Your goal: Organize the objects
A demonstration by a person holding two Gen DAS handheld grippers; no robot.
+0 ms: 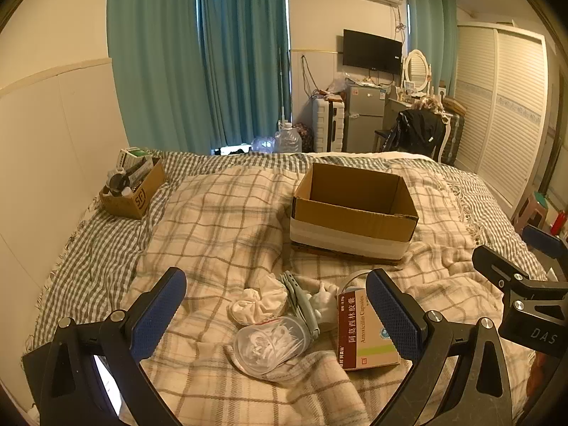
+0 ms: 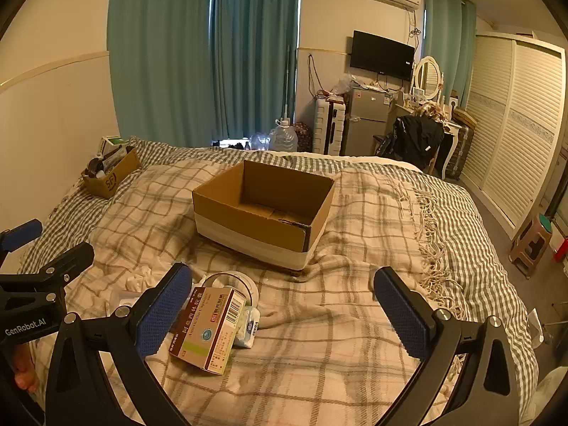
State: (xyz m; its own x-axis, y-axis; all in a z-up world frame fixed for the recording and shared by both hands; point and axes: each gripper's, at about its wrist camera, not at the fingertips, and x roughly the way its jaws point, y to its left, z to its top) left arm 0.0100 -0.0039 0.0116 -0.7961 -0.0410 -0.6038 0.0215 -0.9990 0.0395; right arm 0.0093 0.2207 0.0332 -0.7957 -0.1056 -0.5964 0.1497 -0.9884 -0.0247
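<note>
Both jaws gape empty over clutter (image 1: 280,323) on the bed (image 1: 220,213); picking the medicine box (image 2: 207,330) for the carton (image 2: 262,213) likely comes next.

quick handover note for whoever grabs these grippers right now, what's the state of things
Left hand-held gripper: open, empty, above the pile.
Right hand-held gripper: open, empty.
Pile on the blanket: medicine box, clear bag of white bits, white cloth, small white figure.
Cardboard box beyond the pile looks empty.
Done: nothing packed yet.
Left: move the pile into the box.
</note>
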